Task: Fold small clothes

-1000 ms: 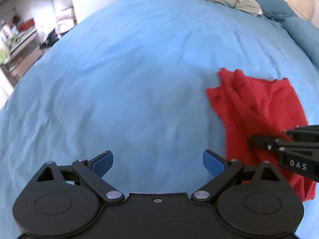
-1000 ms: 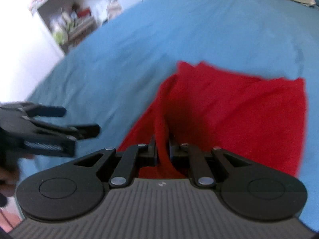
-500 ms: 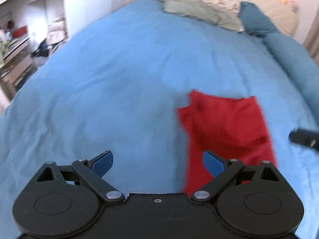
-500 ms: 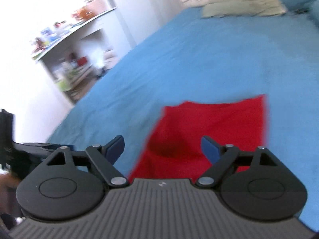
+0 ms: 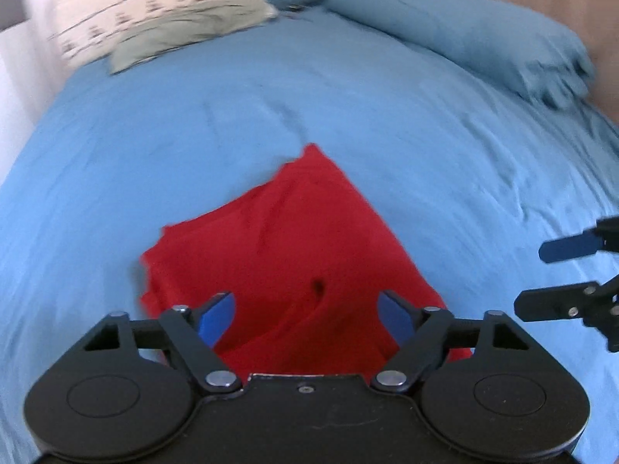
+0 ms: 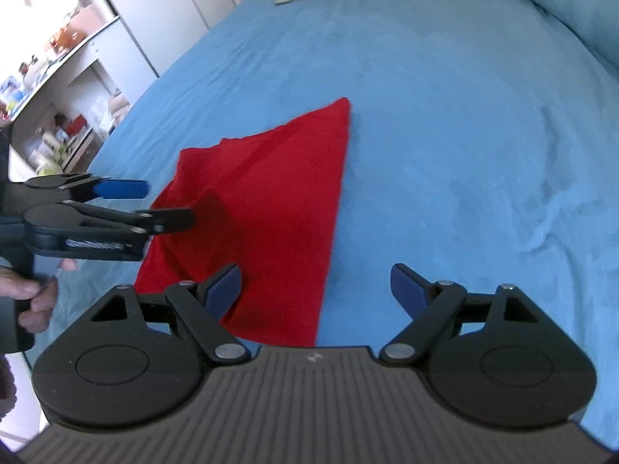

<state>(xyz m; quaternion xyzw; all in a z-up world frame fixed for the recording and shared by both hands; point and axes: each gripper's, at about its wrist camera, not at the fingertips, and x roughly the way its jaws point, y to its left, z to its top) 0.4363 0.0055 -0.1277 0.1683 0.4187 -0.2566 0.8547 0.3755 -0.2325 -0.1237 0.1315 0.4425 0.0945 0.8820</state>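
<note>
A red garment (image 5: 286, 243) lies folded flat on the blue bedspread (image 5: 387, 123); it also shows in the right wrist view (image 6: 271, 201). My left gripper (image 5: 305, 315) is open and empty, hovering over the garment's near edge. It shows from the side in the right wrist view (image 6: 168, 203), above the garment's left edge. My right gripper (image 6: 315, 286) is open and empty, over the garment's right edge and bare bedspread. It shows at the right in the left wrist view (image 5: 541, 276), apart from the garment.
A grey-green cloth (image 5: 185, 31) lies at the head of the bed by a patterned headboard. A blue rolled duvet (image 5: 464, 27) runs along the far right. Shelves with clutter (image 6: 58, 89) and a white cupboard stand to the left of the bed.
My right gripper has let go of the red garment, opened and pulled back to its right side. My left gripper has swung right, so the garment now lies straight ahead of it.
</note>
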